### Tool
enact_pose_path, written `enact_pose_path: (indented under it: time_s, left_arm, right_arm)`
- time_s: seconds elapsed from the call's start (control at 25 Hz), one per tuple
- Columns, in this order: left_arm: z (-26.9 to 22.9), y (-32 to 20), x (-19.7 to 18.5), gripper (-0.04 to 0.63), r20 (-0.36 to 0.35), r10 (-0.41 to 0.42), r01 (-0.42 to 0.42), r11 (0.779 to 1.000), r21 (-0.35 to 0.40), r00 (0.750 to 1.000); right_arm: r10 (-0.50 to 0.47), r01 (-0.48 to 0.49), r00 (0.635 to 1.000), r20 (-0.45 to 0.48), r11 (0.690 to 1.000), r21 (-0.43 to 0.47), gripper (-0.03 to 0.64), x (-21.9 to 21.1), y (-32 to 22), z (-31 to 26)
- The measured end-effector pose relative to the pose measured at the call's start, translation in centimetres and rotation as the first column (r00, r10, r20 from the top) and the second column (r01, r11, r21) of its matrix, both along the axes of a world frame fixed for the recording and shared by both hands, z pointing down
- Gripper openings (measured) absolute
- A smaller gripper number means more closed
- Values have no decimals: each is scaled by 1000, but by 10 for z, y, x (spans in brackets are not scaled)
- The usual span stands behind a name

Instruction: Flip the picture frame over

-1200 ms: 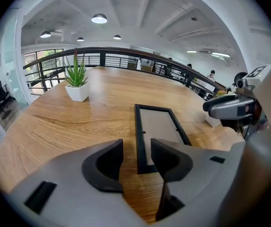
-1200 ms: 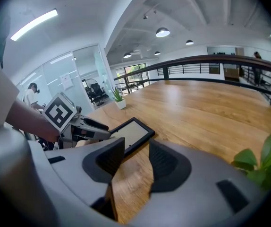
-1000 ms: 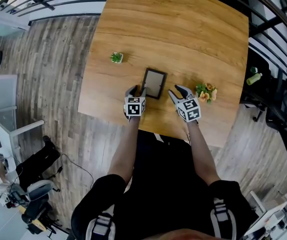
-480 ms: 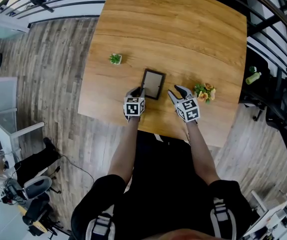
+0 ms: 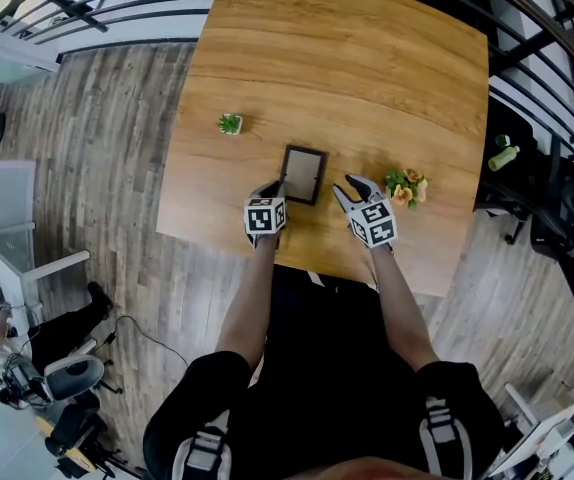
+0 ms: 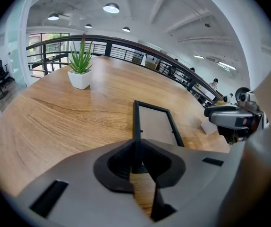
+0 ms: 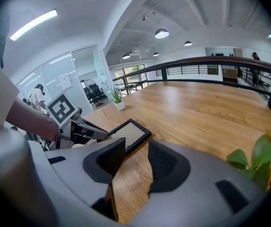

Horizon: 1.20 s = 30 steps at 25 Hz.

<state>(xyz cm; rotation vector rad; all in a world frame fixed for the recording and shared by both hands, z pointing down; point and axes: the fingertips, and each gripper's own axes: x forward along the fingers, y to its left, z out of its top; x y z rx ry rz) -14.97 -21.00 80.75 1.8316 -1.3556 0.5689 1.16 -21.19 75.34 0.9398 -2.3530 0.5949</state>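
The black picture frame (image 5: 303, 174) lies flat on the wooden counter (image 5: 367, 78), near its front edge. The left hand-held gripper (image 5: 272, 188) has just been closing, and its jaws now pinch the frame's near left edge. The right hand-held gripper (image 5: 346, 189) sits just beside the frame, jaws apart, with only bare wood between them.

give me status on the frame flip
Left gripper jaws just closed, pinching picture frame edge. Right gripper open, empty. Frame on table. Flowers by right gripper, clear of frame.
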Motion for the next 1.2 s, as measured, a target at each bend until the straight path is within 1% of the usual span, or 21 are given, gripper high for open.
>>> enact_pose_path:
  time_s: [0.28, 0.48, 0.68, 0.8, 1.0, 1.2]
  left_arm:
    - [-9, 8, 0, 58, -34, -35, 36, 999, 5, 999]
    - [-22, 10, 1, 58, -56, -42, 44, 998, 37, 998]
    - [-38, 13, -1, 58, -64, -50, 55, 996, 73, 997]
    - [-52, 17, -1, 58, -61, -53, 59, 994, 97, 997]
    - [-80, 19, -1, 58, -27, -41, 45, 985, 169, 999]
    - [-99, 27, -6, 58, -33, -63, 68, 977, 204, 997]
  right_arm:
    - [-16, 16, 1000, 21, 1000, -2, 158, -6, 7, -6]
    - [-40, 40, 998, 46, 999, -16, 156, -15, 14, -8]
    - [-55, 57, 996, 76, 998, -21, 160, -24, 19, -12]
    - [-60, 63, 993, 97, 998, -30, 161, -27, 24, -16]
    - [-48, 56, 987, 157, 997, -50, 161, -33, 25, -21]
    - [-45, 61, 974, 221, 996, -66, 161, -42, 26, -30]
